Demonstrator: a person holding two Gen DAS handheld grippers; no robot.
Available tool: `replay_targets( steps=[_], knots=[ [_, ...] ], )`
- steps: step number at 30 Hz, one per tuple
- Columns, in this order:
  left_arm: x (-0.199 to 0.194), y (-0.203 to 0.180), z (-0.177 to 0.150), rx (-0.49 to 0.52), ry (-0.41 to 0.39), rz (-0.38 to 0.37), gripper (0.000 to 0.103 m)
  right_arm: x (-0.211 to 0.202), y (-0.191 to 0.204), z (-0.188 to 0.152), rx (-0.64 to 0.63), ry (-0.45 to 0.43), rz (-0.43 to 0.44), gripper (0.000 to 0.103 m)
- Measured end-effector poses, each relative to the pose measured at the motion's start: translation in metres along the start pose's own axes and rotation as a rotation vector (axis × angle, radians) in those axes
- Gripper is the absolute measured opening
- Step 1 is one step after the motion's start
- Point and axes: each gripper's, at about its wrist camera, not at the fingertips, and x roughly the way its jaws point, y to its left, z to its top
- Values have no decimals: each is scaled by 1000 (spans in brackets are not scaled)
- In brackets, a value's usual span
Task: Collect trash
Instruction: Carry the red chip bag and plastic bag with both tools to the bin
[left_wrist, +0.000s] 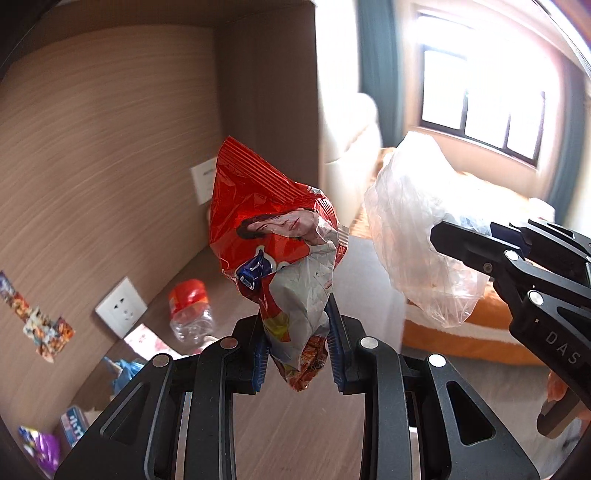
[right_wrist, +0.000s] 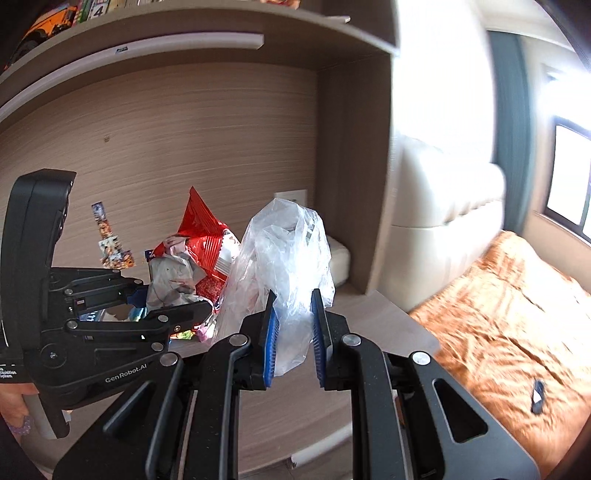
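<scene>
Snack wrapper (left_wrist: 280, 236) clamped (left tongs (left_wrist: 299, 347)).

Red snack bag (left_wrist: 275, 236): crumpled foil, printed portrait, white and blue patches; lifted clear of counter (left_wrist: 295, 435), upright, lower end pinched between blue pads of left gripper (left_wrist: 297, 345).
Clear plastic bag (right_wrist: 286, 266): thin, translucent, bunched, crinkled; held aloft just beside red bag, lower part clamped between pads of right gripper (right_wrist: 293, 332).

Wooden desk (left_wrist: 295, 424): plastic bottle (left_wrist: 190, 310), scattered wrappers (left_wrist: 40, 448).
</scene>
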Motion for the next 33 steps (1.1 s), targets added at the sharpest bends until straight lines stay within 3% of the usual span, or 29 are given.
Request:
replay_targets(
  steps=[7,16,26,33],
  knots=[
    [-7,-29,-15,88,16,-125,27,-37,-1,-26,81,24,-132,18],
    [11,-93,-32,171,57,-253,27,-72,-44,-64,172,61,-266,18],
    [83,-201,-73,247,209,-323,27,-79,-135,-137,284,159,-305,19],
    [155,-268,-127,276,333,-362,27,-49,-197,-212,359,261,-297,19]
  ],
)
